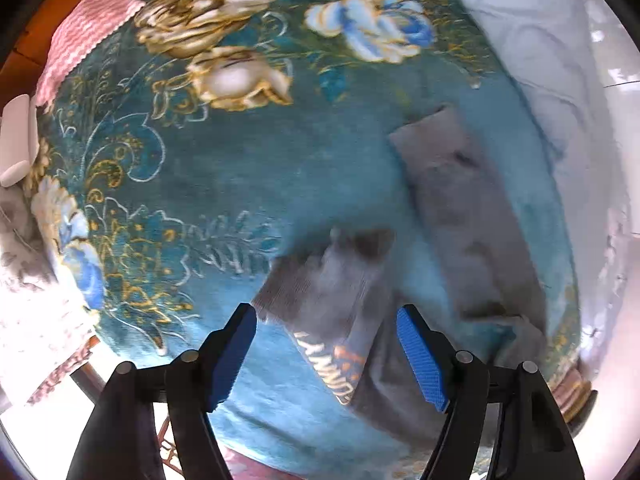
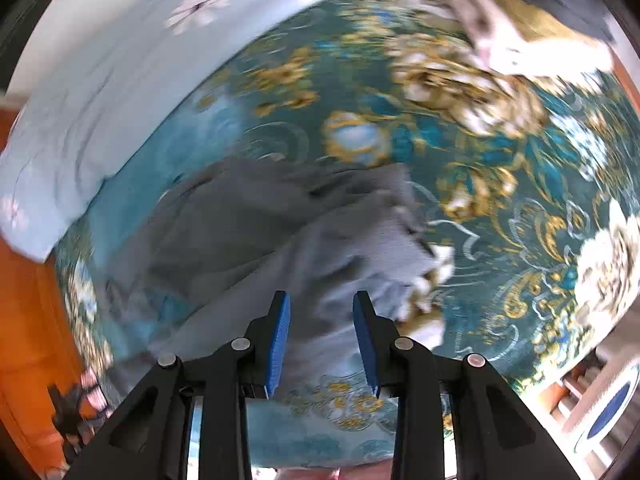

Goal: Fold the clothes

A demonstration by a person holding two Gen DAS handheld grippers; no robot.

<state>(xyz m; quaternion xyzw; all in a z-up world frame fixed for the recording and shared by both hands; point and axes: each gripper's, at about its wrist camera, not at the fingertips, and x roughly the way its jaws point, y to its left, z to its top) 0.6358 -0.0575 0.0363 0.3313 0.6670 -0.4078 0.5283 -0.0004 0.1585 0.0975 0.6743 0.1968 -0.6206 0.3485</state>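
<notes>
Lying crumpled on a teal floral blanket (image 1: pixel 208 184), the grey garment (image 1: pixel 452 208) is spreading just ahead of both claws. The left claw (image 1: pixel 326 356) is pointing down over it with its blue pads wide apart and nothing pinched between them; a grey fold with printed lettering is showing in the gap below. The right claw (image 2: pixel 322 338) is hanging over the same garment (image 2: pixel 280 232) with its pads partly apart, not pressing on cloth. In the right wrist view the garment's far edge is running beside a pale blue pillow (image 2: pixel 100 100), while open blanket is stretching away to the right. In the left wrist view a pink zigzag cloth (image 1: pixel 84 36) is lying at the blanket's far left edge, well apart.
</notes>
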